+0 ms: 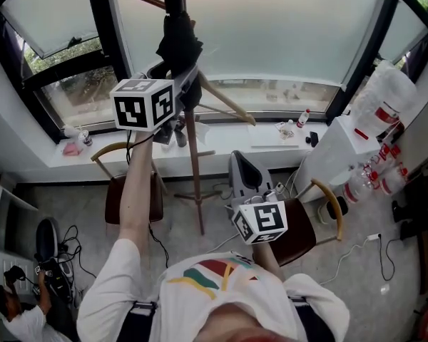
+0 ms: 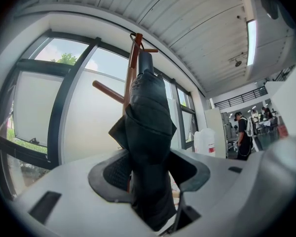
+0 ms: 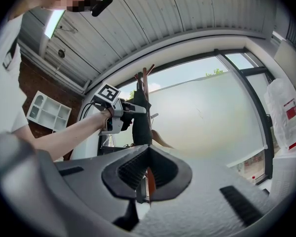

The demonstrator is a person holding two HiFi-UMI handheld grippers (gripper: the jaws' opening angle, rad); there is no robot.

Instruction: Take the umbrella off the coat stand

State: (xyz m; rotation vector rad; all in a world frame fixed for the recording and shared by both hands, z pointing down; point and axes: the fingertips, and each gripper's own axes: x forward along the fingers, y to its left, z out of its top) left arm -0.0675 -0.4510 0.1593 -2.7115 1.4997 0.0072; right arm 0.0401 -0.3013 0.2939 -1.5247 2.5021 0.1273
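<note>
A black folded umbrella (image 1: 178, 45) hangs near the top of a wooden coat stand (image 1: 194, 162) in front of the window. My left gripper (image 1: 182, 87) is raised at arm's length and shut on the umbrella's cloth. In the left gripper view the umbrella (image 2: 148, 132) fills the space between the jaws of the left gripper (image 2: 148, 169), and the stand's top pegs (image 2: 134, 53) show behind it. My right gripper (image 1: 242, 164) stays low near my body, shut with nothing in it. The right gripper view looks past that gripper (image 3: 147, 154) up at the umbrella (image 3: 140, 122) and the left gripper (image 3: 133, 110).
Two wooden chairs (image 1: 132, 191) (image 1: 307, 226) stand either side of the stand's legs. The window sill (image 1: 221, 137) carries small bottles. Large water bottles (image 1: 385, 105) and a white cabinet (image 1: 335, 152) are at the right. Cables lie on the floor, and another person (image 1: 14, 312) sits at lower left.
</note>
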